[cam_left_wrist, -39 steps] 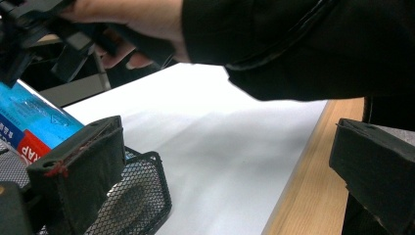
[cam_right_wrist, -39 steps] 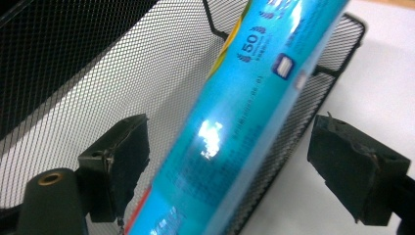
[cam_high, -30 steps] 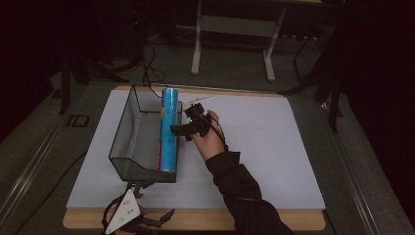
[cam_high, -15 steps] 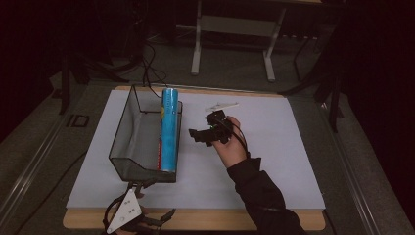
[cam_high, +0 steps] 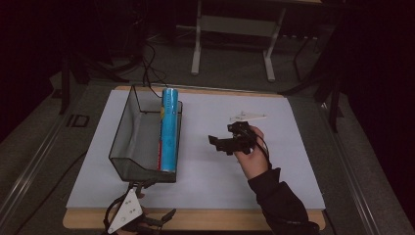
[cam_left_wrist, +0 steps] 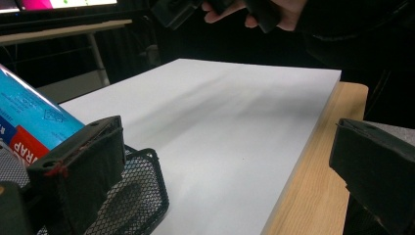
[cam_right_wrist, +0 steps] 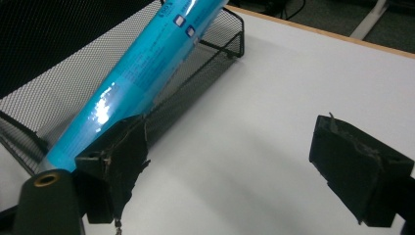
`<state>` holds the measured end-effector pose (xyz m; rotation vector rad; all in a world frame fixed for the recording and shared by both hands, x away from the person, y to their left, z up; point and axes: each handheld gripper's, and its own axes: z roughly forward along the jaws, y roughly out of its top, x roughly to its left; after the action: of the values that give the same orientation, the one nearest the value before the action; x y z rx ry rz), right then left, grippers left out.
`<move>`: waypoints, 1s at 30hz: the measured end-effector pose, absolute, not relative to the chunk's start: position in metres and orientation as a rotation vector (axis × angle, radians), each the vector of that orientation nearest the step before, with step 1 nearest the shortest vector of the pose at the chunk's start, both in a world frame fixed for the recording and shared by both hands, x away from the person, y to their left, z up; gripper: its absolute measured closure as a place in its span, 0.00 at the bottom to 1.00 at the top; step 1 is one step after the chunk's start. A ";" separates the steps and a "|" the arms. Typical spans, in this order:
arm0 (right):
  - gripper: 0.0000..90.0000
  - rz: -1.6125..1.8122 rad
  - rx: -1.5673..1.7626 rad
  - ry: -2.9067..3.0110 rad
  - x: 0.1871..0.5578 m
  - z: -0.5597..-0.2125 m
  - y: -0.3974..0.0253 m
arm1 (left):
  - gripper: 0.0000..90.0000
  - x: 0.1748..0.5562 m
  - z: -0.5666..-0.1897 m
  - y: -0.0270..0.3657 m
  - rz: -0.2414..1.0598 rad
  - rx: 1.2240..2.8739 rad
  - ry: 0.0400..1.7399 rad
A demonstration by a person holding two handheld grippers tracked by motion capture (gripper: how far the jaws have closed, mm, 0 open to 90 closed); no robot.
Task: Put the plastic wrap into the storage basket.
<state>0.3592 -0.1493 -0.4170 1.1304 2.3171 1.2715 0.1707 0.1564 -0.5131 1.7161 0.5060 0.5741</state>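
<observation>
Wooden table (cam_high: 293, 219) under a white sheet (cam_high: 274, 161) (mesh basket (cam_high: 125, 147) directly on the sheet)

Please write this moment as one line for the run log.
roll: lying in basket | right gripper: open, empty, beside basket | left gripper: open, at near table edge

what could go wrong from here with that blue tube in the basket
The blue tube lies along the mesh basket's right wall, its far end sticking past the rim, so a knock might tip it out. The left gripper, jaws open, sits close to the basket's near corner and could nudge it. The right gripper is open, apart.
</observation>
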 end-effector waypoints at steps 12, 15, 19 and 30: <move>0.16 1.269 1.078 2.237 0.337 -0.432 -0.187 | 0.01 0.171 -0.513 0.156 0.575 1.720 0.506; 0.16 1.275 1.073 2.239 0.331 -0.435 -0.196 | 0.01 0.171 -0.513 0.156 0.575 1.722 0.506; 0.16 1.284 1.072 2.236 0.322 -0.440 -0.208 | 0.01 0.171 -0.513 0.156 0.576 1.721 0.506; 0.16 1.234 1.072 2.250 0.309 -0.457 -0.231 | 0.01 0.170 -0.513 0.156 0.577 1.720 0.504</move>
<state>0.3087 -0.2314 -0.4570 1.0716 2.2499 1.2338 0.1703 0.1564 -0.5130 1.7200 0.5045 0.5767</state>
